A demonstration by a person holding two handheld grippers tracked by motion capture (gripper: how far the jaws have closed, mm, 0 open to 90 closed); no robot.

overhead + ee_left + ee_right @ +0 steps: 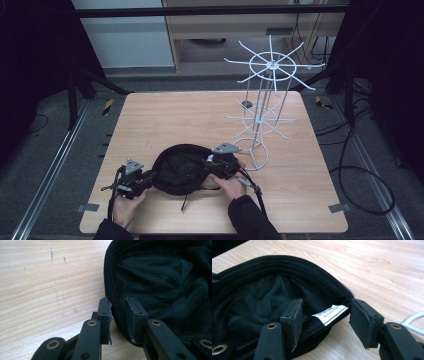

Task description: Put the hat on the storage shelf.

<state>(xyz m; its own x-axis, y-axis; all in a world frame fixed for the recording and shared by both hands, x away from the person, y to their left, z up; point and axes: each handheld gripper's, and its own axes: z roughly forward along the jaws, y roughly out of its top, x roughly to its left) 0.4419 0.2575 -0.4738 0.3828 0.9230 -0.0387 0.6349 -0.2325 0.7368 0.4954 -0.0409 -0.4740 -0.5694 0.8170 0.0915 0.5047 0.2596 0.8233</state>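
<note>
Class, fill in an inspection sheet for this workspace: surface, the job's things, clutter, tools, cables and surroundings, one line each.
Surface: wooden table, pale grain, a few faint marks.
Job's things: black cap lying inside-up near the front edge, white label showing inside; white wire rack standing upright beside it.
Clutter: nothing seen.
Tools: left tool has its jaws astride the cap's rim, a small gap visible; right tool is open, jaws on either side of the rim by the label.
Cables: black cables on the floor to the right.
Surroundings: dark floor, metal rails along both sides, pale cabinets behind.
</note>
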